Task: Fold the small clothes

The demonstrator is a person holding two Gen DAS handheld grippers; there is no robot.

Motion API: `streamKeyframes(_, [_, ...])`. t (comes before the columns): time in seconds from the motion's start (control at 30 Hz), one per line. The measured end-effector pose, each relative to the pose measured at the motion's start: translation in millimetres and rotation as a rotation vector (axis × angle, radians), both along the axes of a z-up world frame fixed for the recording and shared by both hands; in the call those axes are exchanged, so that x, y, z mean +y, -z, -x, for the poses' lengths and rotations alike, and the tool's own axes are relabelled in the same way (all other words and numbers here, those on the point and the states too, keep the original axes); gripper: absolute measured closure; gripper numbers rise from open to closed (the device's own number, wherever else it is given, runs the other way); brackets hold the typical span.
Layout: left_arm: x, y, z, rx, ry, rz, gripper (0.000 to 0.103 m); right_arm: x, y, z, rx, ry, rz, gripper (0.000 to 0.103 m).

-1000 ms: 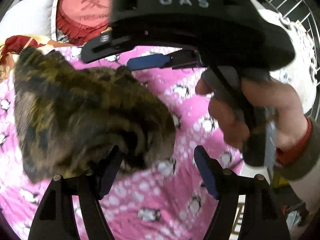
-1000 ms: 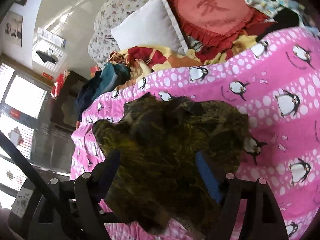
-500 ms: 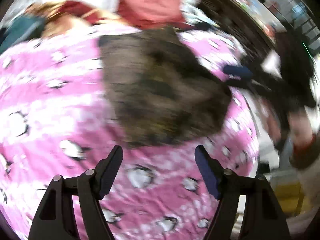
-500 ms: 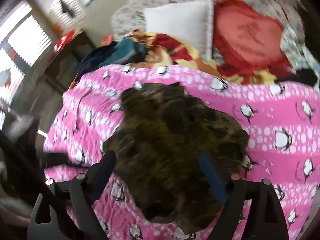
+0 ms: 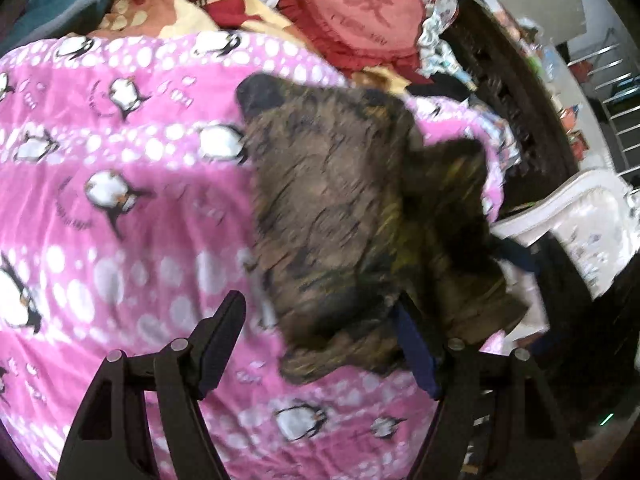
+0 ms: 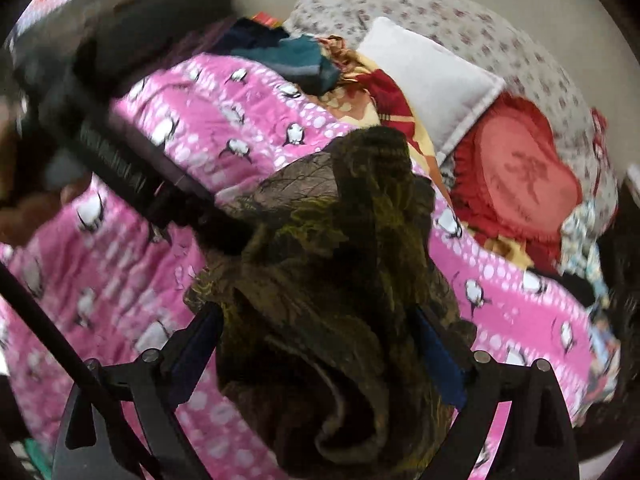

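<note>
A: Garment (image 6: 332,272) first: where does it lie from your jaws?

B: In the right wrist view it fills the centre and runs down to the bottom edge between your right gripper (image 6: 318,354) fingers. The long axis runs from upper centre, near the pillow (image 6: 428,80), down toward the camera. It rests crumpled on the blanket (image 6: 224,120).

A: And those jaws?

B: They have just been opening and stand wide. Cloth sits between the pads, but you cannot see them pressing on it, so judge it released.

A: The other side?

B: In the left wrist view the garment (image 5: 340,216) lies centre to right of frame. Your left gripper (image 5: 320,346) is partly open, holding nothing; its lower-right finger is touching or just under the near hem, while the lower-left one is over bare blanket (image 5: 120,220).

A: So which hand goes?

B: Probably your right, since the cloth is already in its span. Close on the near edge and fold along that axis.
</note>
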State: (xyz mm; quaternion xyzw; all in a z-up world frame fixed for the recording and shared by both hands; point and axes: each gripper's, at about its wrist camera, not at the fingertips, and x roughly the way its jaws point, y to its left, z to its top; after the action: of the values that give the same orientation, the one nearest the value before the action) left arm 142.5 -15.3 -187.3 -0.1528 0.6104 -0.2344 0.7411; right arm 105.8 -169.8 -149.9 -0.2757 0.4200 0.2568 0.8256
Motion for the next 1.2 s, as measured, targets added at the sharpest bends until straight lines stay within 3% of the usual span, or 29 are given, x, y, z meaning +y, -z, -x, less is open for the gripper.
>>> streamKeyframes(0.07, [-8.3,-6.4,-11.2,-0.016,0.005,0.011,0.03,0.6,1.5,-8.2,-0.036,0.041,0.004,0.008])
streamKeyframes(0.1, [-14.0,-12.8,-19.4,-0.034,0.012,0.007,0.03,-2.6,0.7,-14.4,-0.011,0.061,-0.028,0.015])
streamKeyframes(0.13, [-18.6,-21.6,-26.9,-0.059,0.017,0.004,0.03,-11.3,-3.1,-24.5,0.033,0.099,-0.107,0.039])
streamKeyframes(0.17, [-20.4,-28.1,-32.5,-0.079,0.017,0.003,0.03,-26.2,-8.8,-37.6,0.077,0.17,-0.215,0.05])
streamKeyframes(0.2, [-21.2,-39.3,-40.1,-0.112,0.009,0.009,0.03,-37.9,-13.1,-45.9,0.103,0.22,-0.286,0.075])
streamKeyframes(0.23, [-20.1,-50.1,-46.4,-0.137,-0.005,0.021,0.029,-61.2,-18.8,-60.0,0.134,0.313,-0.396,0.089])
streamKeyframes(0.33, [-8.8,-74.0,-61.0,-0.182,-0.069,0.046,0.029,-114.0,-23.3,-83.8,0.181,0.498,-0.583,0.09])
streamKeyframes(0.4, [-1.8,-80.0,-64.0,-0.195,-0.087,0.034,0.029,-145.7,-22.2,-93.5,0.215,0.592,-0.662,0.09])
streamKeyframes(0.43, [1.0,-79.7,-63.2,-0.196,-0.092,0.015,0.029,-150.8,-24.1,-93.9,0.235,0.574,-0.682,0.09])
streamKeyframes(0.53, [11.4,-66.2,-54.0,-0.158,-0.092,-0.025,0.029,-131.9,-38.1,-75.7,0.207,0.41,-0.646,0.084])
streamKeyframes(0.67, [22.3,-25.7,-46.1,-0.051,-0.138,-0.065,0.029,-86.4,-23.5,-63.0,0.269,0.284,-0.551,0.075])
streamKeyframes(0.7, [25.1,-16.1,-46.2,-0.024,-0.162,-0.038,0.029,-79.9,-19.1,-61.4,0.282,0.264,-0.548,0.068])
streamKeyframes(0.8, [28.2,-1.7,-48.5,0.004,-0.199,-0.005,0.029,-64.8,-14.5,-55.6,0.287,0.211,-0.57,0.03])
streamKeyframes(0.83, [27.4,2.4,-51.0,0.017,-0.202,0.01,0.029,-60.1,-14.9,-52.4,0.273,0.191,-0.561,0.025])
streamKeyframes(1.07, [32.4,28.0,-66.8,0.097,-0.29,0.096,0.026,-28.2,-11.8,-19.7,0.191,-0.018,-0.37,0.013])
streamKeyframes(1.2, [23.6,35.4,-72.9,0.129,-0.266,0.138,0.026,-5.6,4.6,-8.9,0.073,-0.051,-0.176,0.012])
